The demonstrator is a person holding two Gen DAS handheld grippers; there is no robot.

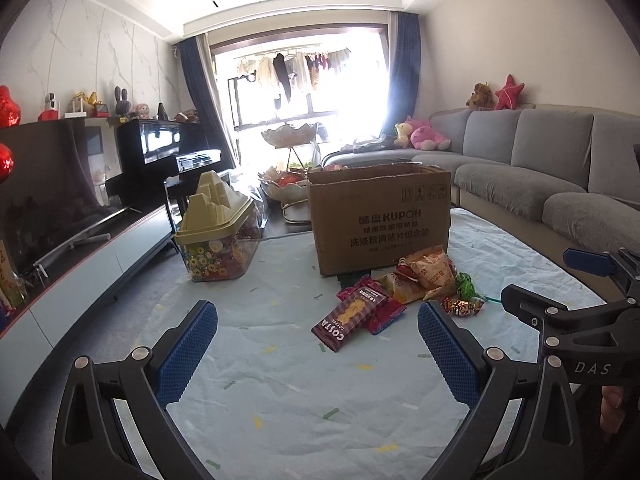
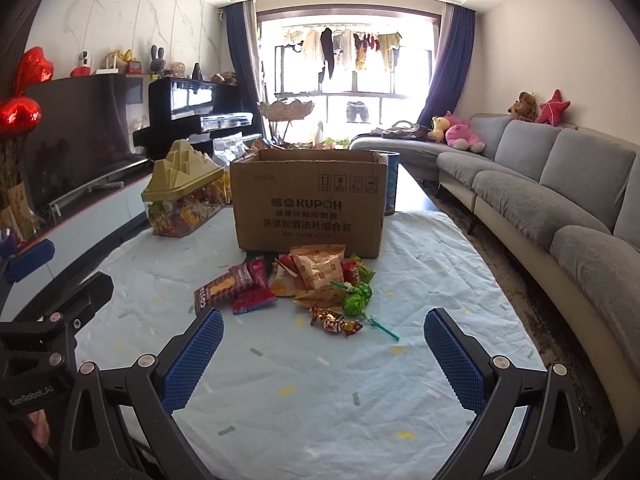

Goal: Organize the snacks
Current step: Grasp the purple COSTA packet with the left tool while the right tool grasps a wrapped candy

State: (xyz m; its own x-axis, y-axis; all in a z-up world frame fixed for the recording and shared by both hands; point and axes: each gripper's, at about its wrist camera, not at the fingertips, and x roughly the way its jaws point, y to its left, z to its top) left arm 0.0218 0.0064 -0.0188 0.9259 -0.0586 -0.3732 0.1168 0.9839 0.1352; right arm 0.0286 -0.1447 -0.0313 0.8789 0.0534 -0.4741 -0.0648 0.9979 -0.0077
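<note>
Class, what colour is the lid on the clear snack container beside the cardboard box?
Pale yellow lid; clearest in the left wrist view.

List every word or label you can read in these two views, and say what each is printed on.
"KUPOH": cardboard box.
"COSTA": brown snack packet.
"DAS": right gripper, seen from the left wrist.
"GenRobot_AI": left gripper, seen from the right wrist.
Chinese lines on the box, and other wrappers: too blurred to read.
</note>
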